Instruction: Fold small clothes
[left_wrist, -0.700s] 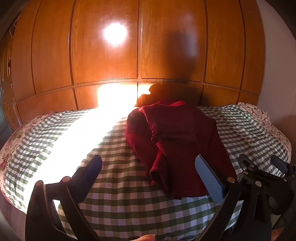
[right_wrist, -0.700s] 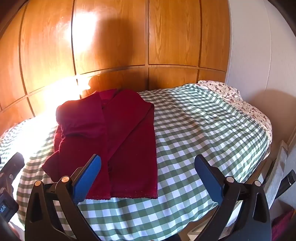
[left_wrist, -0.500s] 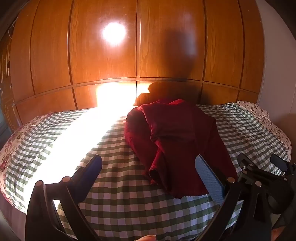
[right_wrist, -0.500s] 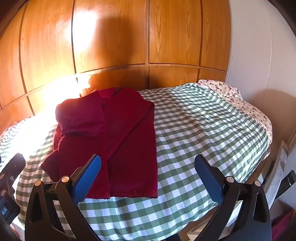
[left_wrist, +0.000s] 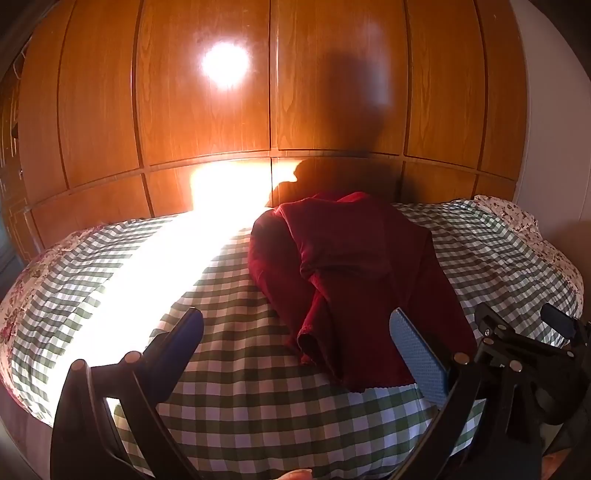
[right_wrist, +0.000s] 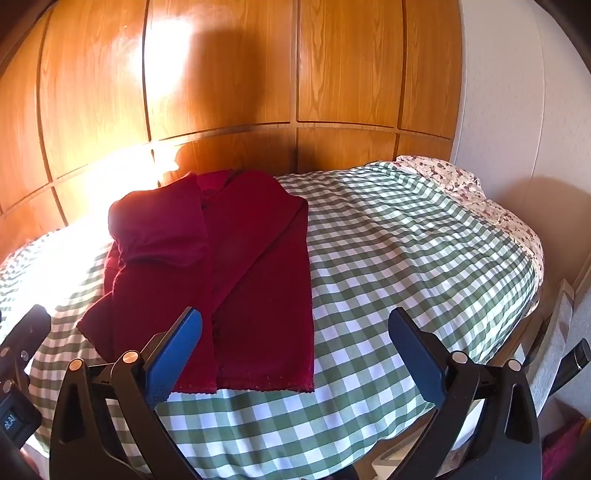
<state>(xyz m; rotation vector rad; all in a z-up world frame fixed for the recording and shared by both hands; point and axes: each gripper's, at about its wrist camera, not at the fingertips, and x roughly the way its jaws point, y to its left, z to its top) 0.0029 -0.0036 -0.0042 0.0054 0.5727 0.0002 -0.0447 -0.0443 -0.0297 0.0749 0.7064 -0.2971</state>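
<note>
The left gripper (left_wrist: 295, 343), black-framed with blue pads, hovers with its jaws spread wide and nothing between them; the right gripper (right_wrist: 295, 343) is likewise wide and empty. Just beyond both lies the dark red knitted garment (right_wrist: 229, 273), resting on the green-and-white checked bedcover (right_wrist: 406, 258). Its long axis runs from the near bed edge toward the glossy wooden wall panels (right_wrist: 221, 74), scalloped hem nearest the grippers. Both side panels are folded lengthwise inward and a sleeve is doubled over the far left part, slightly rumpled. Bright sunlight falls on the cover left of it
</note>
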